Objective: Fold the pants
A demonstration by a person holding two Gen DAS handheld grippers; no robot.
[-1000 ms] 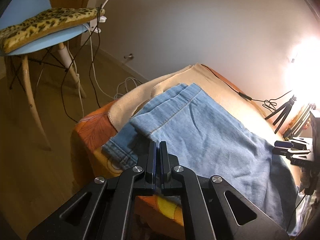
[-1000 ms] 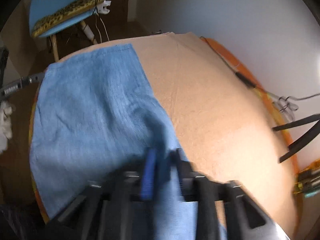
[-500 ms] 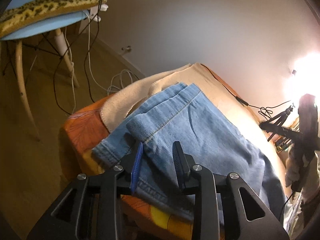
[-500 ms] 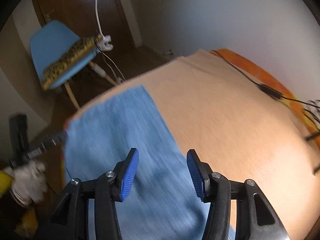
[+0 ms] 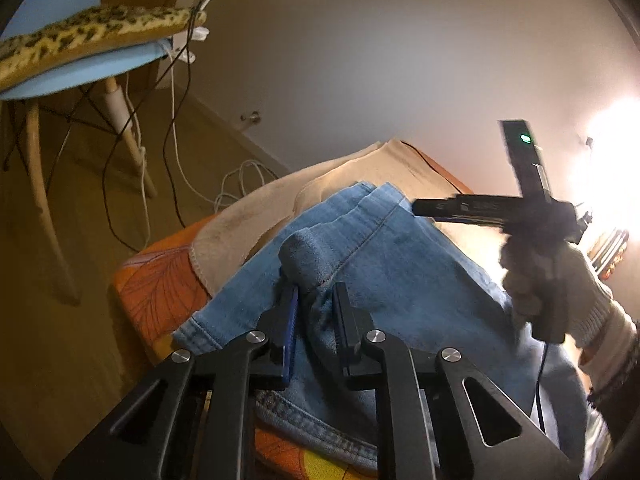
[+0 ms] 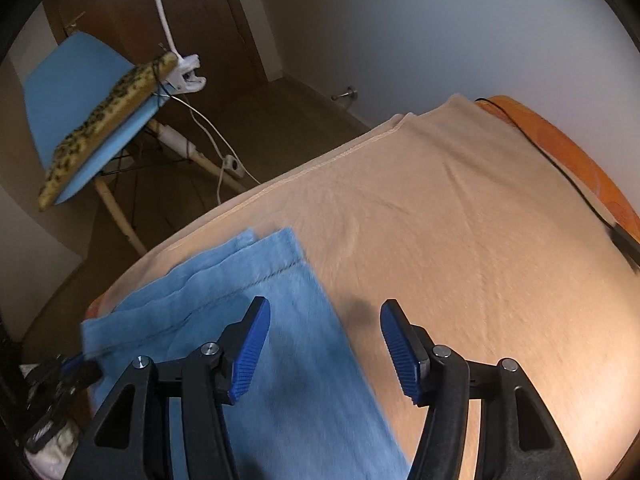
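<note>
- The pants (image 5: 400, 264), light blue denim, lie on a beige blanket (image 6: 460, 216) spread over an orange patterned surface (image 5: 156, 284), along the edge nearest the person.
- Their long axis runs along that near edge: in the left wrist view the stacked leg hems sit at the far end, toward the corner of the blanket, and the denim stretches back to the right, past the other hand.
- The layers appear already doubled, hems stacked one over another; I judge the lengthwise fold made and a crosswise fold in hand.
- The left tool (image 5: 316, 320) is narrowly open, its fingers straddling a raised pucker of denim near the close end. Whether the pads actually pinch the cloth I cannot tell; a gap shows beside the fold, so it reads as open around the ridge, likely placed there to catch it.
- The right tool (image 6: 324, 344) is wide open and holds nothing, hovering above the long edge of the pants where denim meets blanket; its picture is motion-blurred.
- In the left wrist view the right tool shows side-on above the far part of the pants, held in a gloved hand (image 5: 552, 280).
- A blue chair (image 6: 76, 80) with a leopard-print cushion (image 6: 108, 120) stands on the floor well apart, clear of the work.
</note>
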